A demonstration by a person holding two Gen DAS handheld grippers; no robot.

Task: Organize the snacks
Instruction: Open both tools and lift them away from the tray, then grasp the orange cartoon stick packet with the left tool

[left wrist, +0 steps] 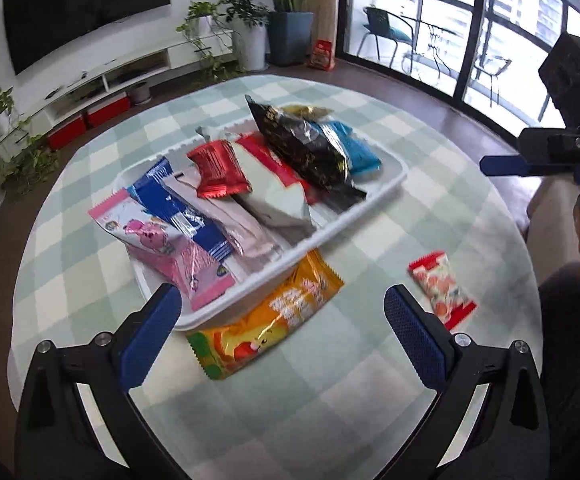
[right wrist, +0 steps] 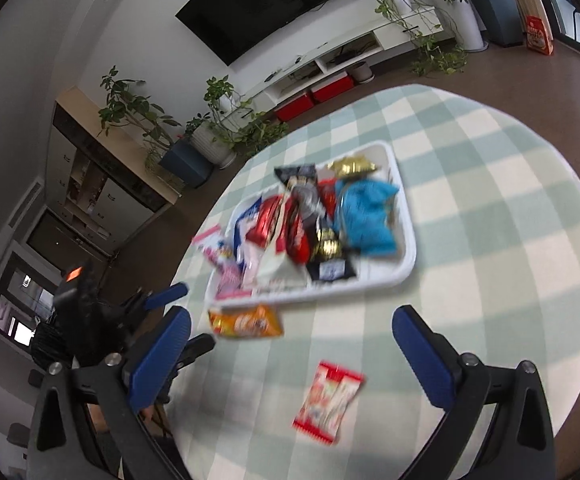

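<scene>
My left gripper [left wrist: 281,332] and right gripper [right wrist: 292,354] were released, empty; the orange packet [left wrist: 265,324] and the red-white packet [right wrist: 328,404] lay near the full tray [left wrist: 400,174], waiting for room inside.

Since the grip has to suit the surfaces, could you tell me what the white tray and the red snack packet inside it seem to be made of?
White tray: apparently smooth moulded plastic, with a rounded, even rim. Red snack packet: likely metallised foil film, showing bright glints and crimped ends.
</scene>
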